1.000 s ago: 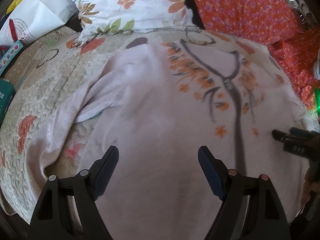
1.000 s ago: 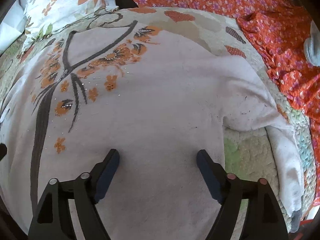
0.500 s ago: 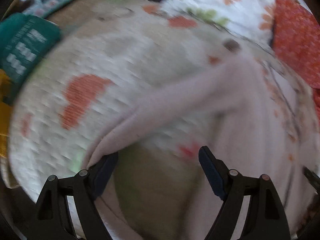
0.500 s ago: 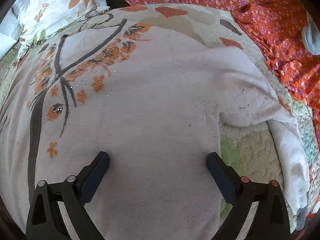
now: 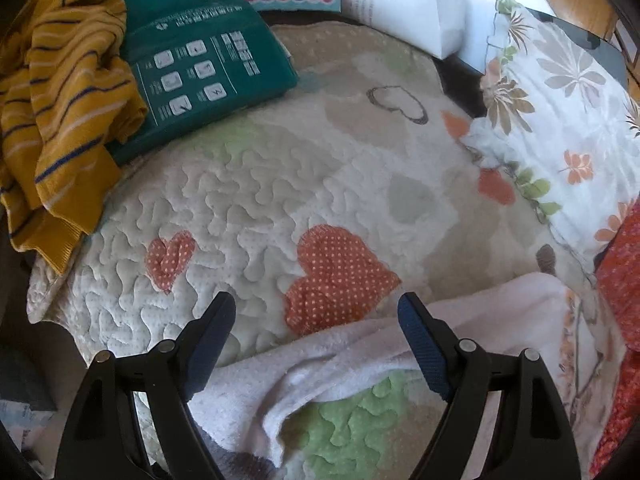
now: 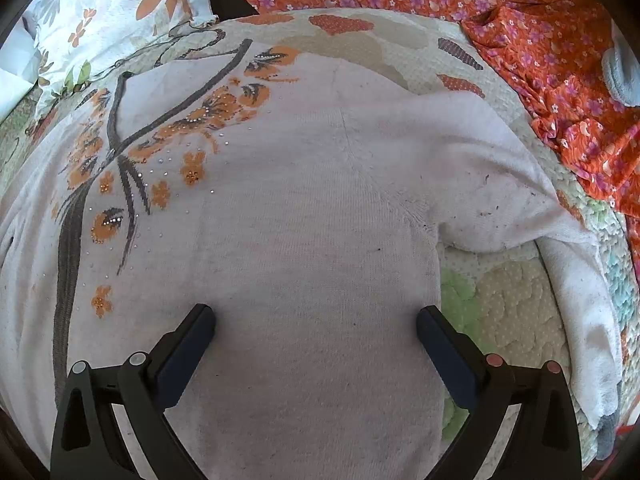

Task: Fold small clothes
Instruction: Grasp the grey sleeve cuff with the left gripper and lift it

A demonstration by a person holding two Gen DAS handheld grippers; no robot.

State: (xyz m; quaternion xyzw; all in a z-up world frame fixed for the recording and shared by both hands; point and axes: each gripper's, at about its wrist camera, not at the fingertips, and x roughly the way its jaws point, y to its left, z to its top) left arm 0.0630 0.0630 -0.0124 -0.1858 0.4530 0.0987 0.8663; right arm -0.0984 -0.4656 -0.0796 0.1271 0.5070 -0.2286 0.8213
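Note:
A pale pink sweater (image 6: 304, 216) with an orange flower and grey branch print lies spread flat on a quilted bedspread (image 6: 504, 320). Its right sleeve (image 6: 520, 200) bends down along the bed's right side. My right gripper (image 6: 316, 324) is open and empty, low over the sweater's lower body. In the left wrist view the sweater's left sleeve (image 5: 360, 356) lies across the bedspread (image 5: 280, 192). My left gripper (image 5: 316, 312) is open and empty, just above that sleeve.
A mustard striped garment (image 5: 60, 100) and a teal package (image 5: 208, 64) sit at the left edge of the bed. A floral pillow (image 5: 560, 120) lies at the head. Orange floral fabric (image 6: 520, 32) is bunched along the far right.
My left gripper has swung left from over the sweater's body to its left sleeve. My right gripper has opened wider and stays over the lower body.

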